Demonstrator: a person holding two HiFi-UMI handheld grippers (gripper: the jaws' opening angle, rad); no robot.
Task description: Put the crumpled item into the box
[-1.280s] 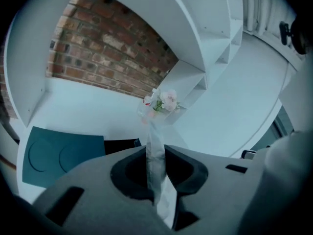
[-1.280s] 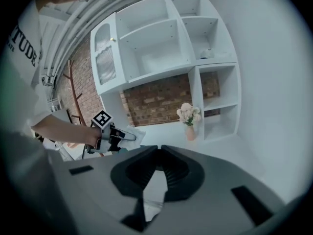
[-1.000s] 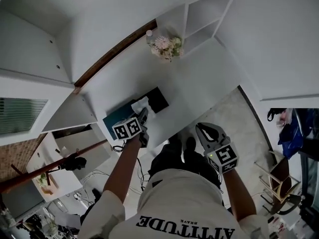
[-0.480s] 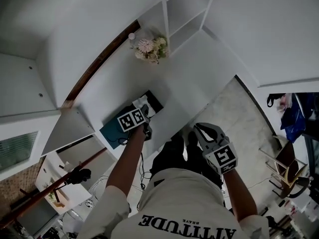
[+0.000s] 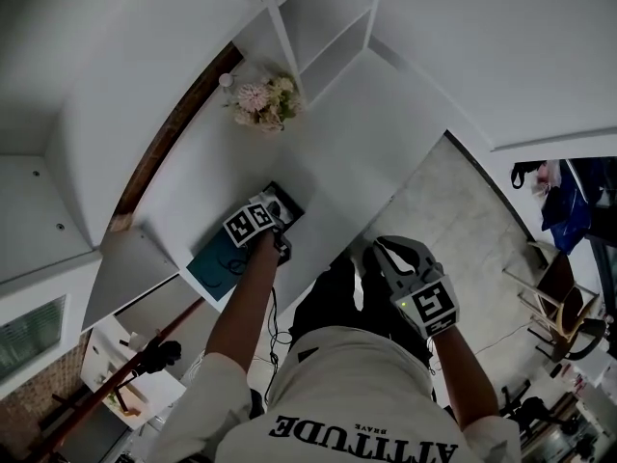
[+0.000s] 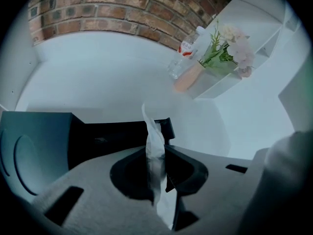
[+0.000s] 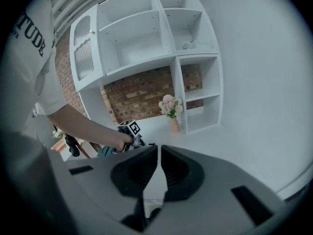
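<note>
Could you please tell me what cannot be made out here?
Inside the box: too dark in the left gripper view, partly covered by the left gripper in the head view.
The crumpled item: full shape lost between the jaws, left gripper view.
Label on the bottle: too small there.

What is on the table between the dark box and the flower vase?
Nothing: in the left gripper view the table is bare between the box and the vase.

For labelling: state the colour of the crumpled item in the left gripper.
White. The crumpled item shows best in the left gripper view.
</note>
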